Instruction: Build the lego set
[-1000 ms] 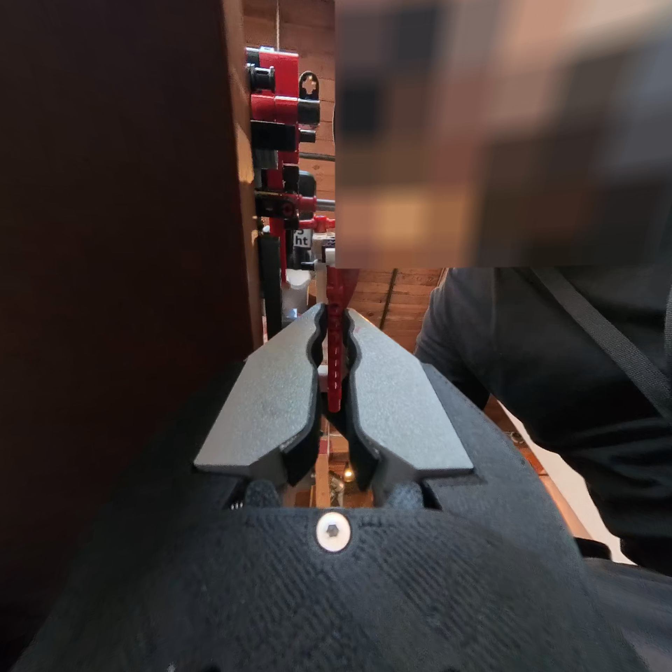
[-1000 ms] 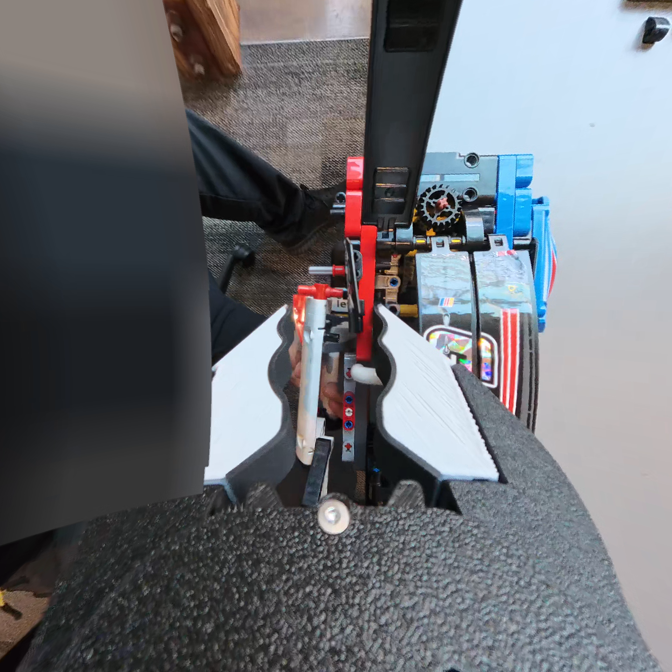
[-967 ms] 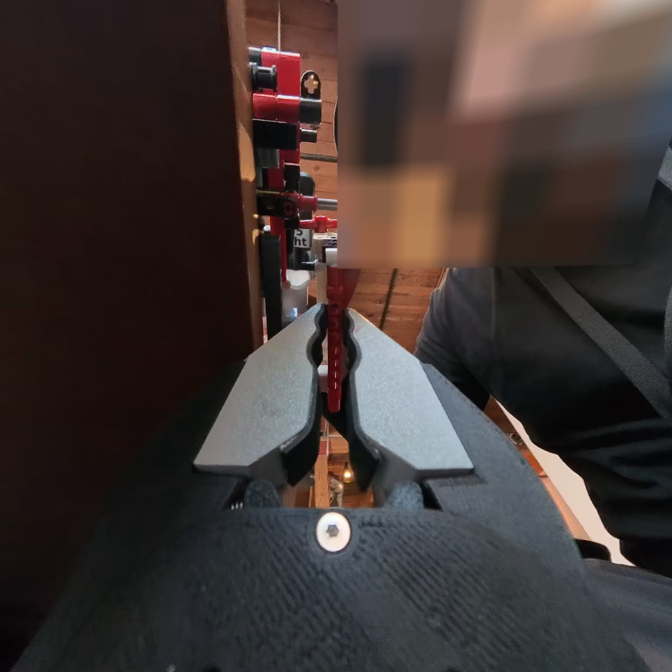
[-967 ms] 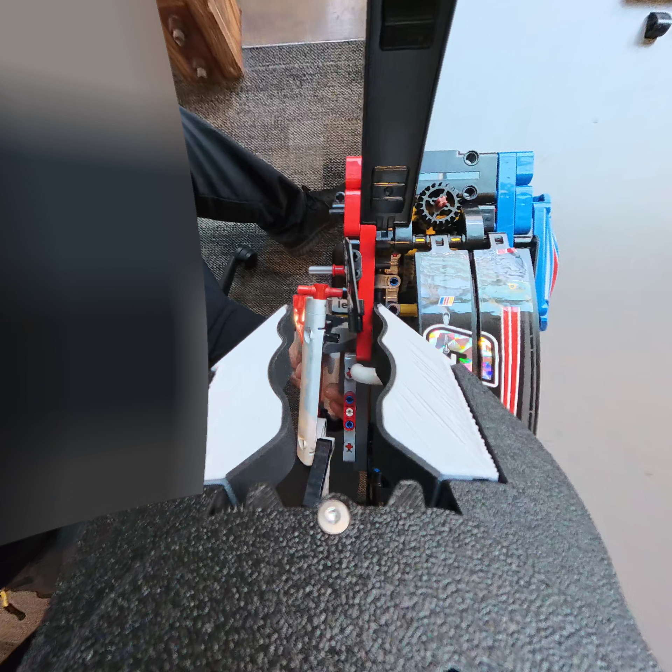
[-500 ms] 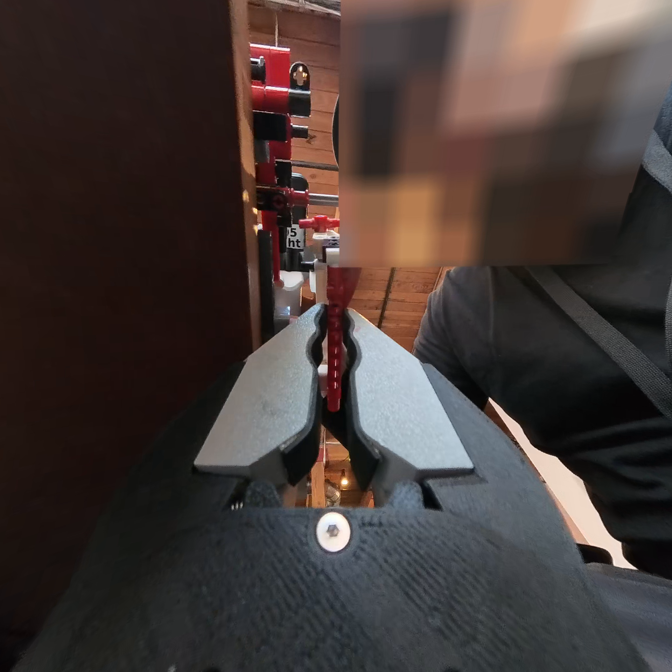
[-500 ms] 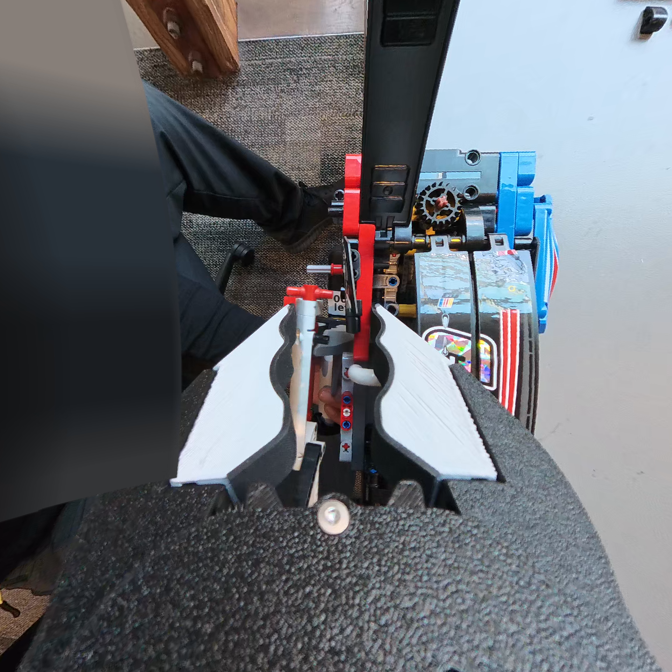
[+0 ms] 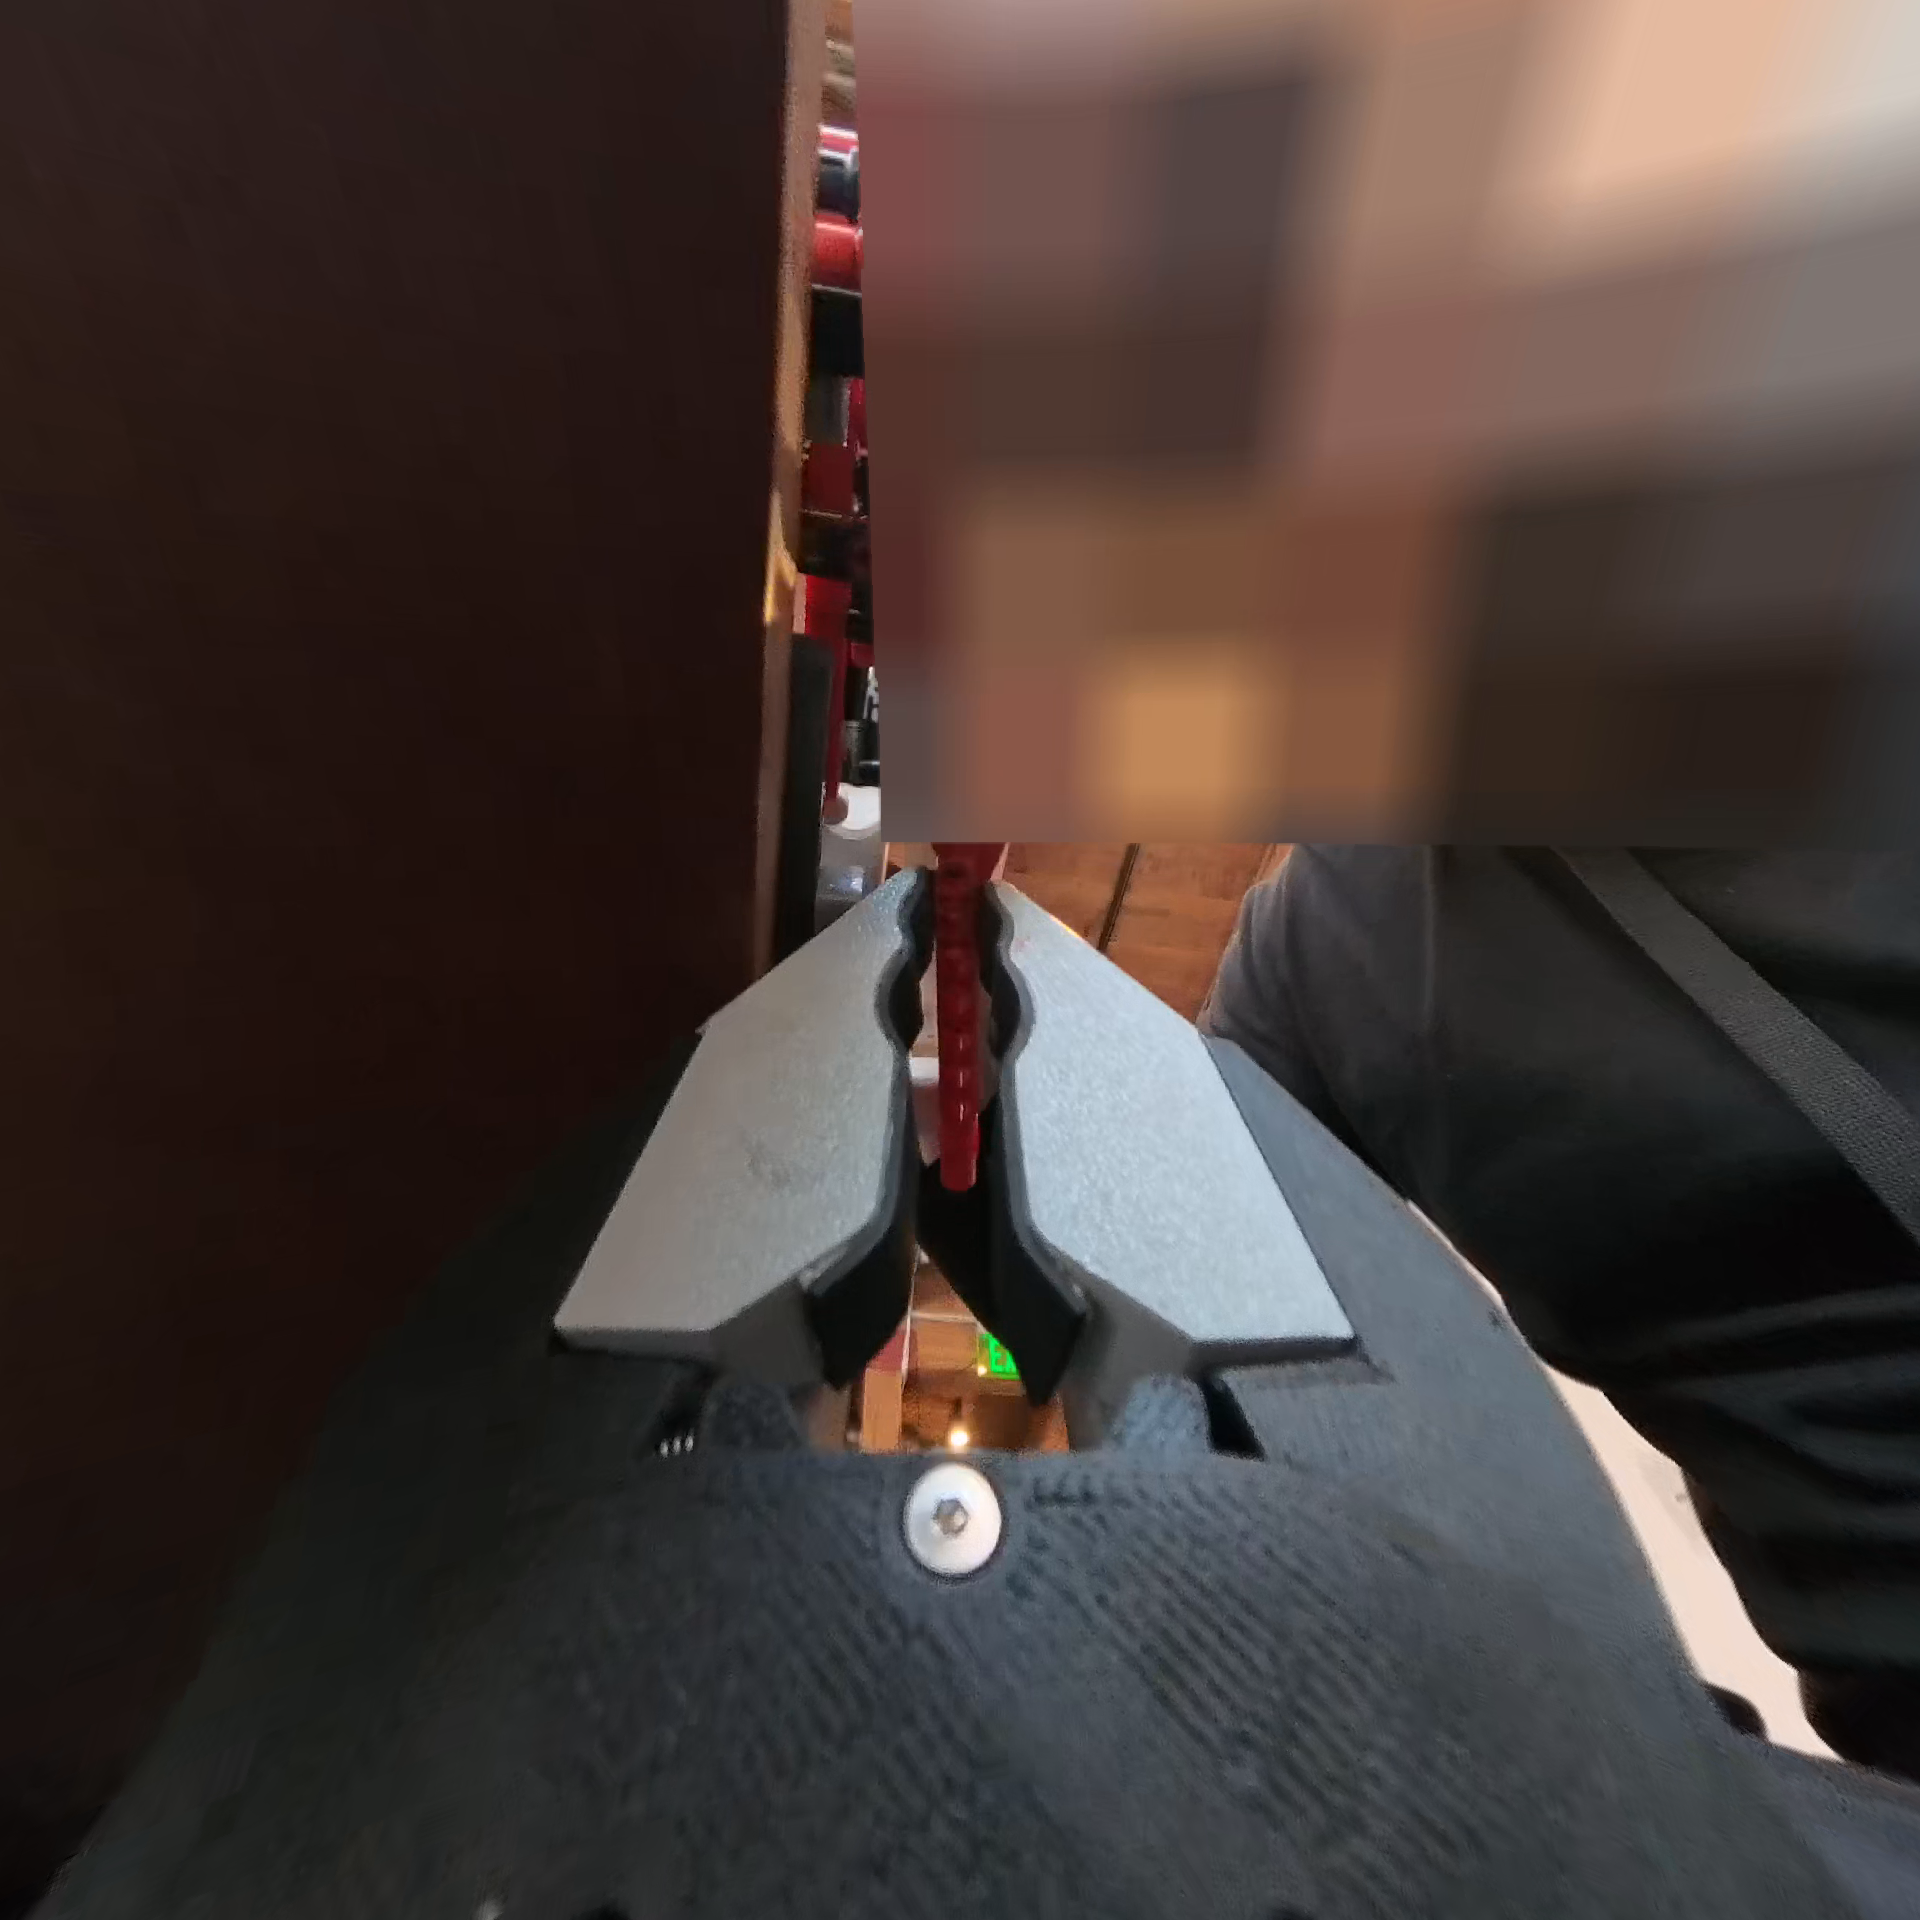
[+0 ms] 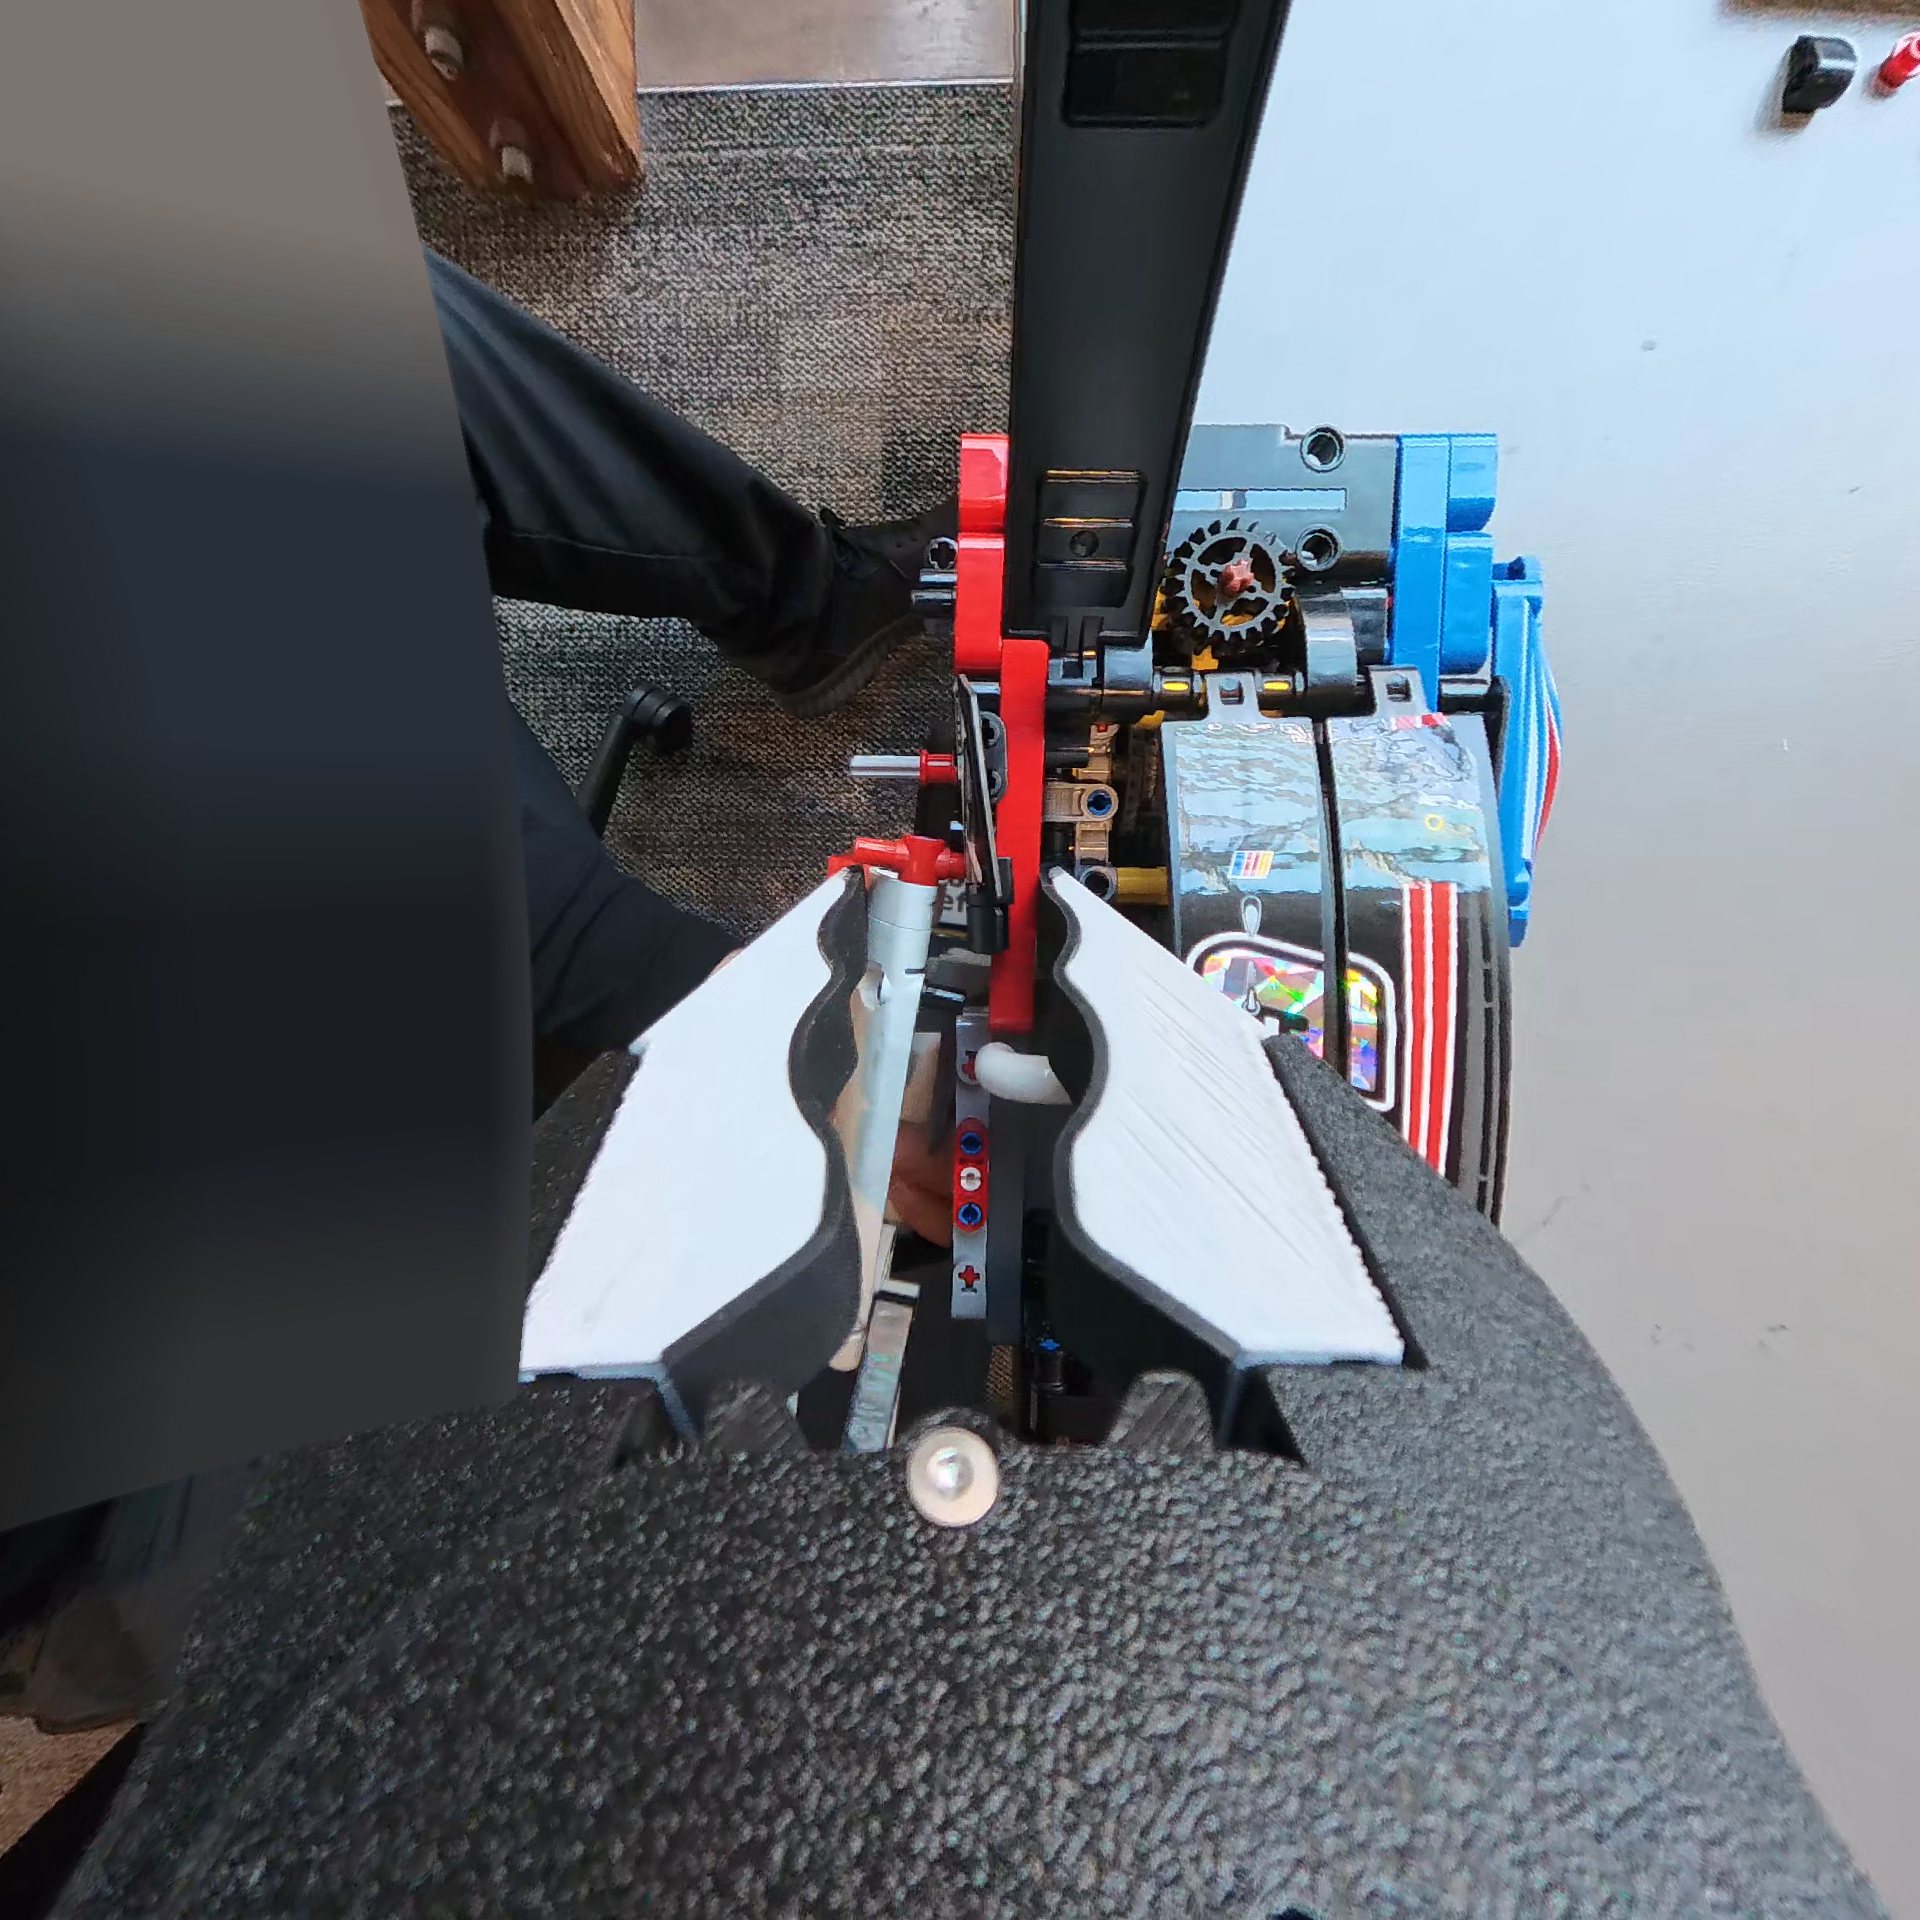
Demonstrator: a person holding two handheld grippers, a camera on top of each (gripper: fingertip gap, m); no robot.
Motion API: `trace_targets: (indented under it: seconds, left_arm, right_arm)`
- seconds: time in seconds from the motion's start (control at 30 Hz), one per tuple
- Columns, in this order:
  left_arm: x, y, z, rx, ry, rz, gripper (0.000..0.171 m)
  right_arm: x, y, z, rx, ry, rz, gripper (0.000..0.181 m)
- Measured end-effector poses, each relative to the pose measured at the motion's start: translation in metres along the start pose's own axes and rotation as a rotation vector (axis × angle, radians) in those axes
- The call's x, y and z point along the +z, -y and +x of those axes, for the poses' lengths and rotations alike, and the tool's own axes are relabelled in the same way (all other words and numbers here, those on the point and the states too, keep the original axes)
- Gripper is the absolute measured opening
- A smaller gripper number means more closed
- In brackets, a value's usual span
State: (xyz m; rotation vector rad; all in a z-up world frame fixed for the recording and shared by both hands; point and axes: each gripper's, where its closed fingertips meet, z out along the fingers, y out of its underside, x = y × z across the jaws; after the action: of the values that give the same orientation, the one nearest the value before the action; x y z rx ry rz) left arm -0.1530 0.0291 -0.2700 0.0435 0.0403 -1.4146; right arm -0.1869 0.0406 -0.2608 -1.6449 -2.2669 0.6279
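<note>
In the right wrist view the Lego model (image 8: 1299, 831) stands on end: blue side panels, black stickered arches, a black gear (image 8: 1231, 582), and a long black panel (image 8: 1132, 260) rising from it. My right gripper (image 8: 951, 883) is open, jaws apart around the model's red beam (image 8: 1018, 831) and silver tube (image 8: 894, 997). In the left wrist view my left gripper (image 7: 956, 894) is shut on a thin red studded beam (image 7: 958, 1039). A red and black part of the model (image 7: 836, 416) shows in a narrow gap ahead, blurred.
A dark brown panel (image 7: 395, 623) fills the left of the left wrist view. A person in dark clothes (image 7: 1558, 1091) is close on the right. The white table (image 8: 1662, 416) holds small black (image 8: 1816, 71) and red pieces; grey carpet (image 8: 779, 260) and a wooden leg (image 8: 520, 94) lie beyond. Only a small space, under 4 cm, lies between the two pairs of fingers.
My right gripper's jaws have spread a little wider around the red beam and silver tube. The left gripper keeps its hold on the red beam; its view has shifted, narrowing the gap ahead.
</note>
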Motion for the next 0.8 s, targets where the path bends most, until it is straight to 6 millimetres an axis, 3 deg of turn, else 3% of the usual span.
trace_targets:
  seconds: [0.27, 0.8]
  left_arm:
    - [-0.002, 0.003, -0.002, -0.056, 0.014, 0.085, 0.008]
    - [-0.001, 0.000, 0.007, -0.108, -0.024, 0.022, 0.009]
  right_arm:
    - [0.000, 0.001, 0.002, 0.027, 0.001, -0.003, 0.033]
    - [0.001, 0.002, -0.009, 0.043, 0.006, -0.010, 0.031]
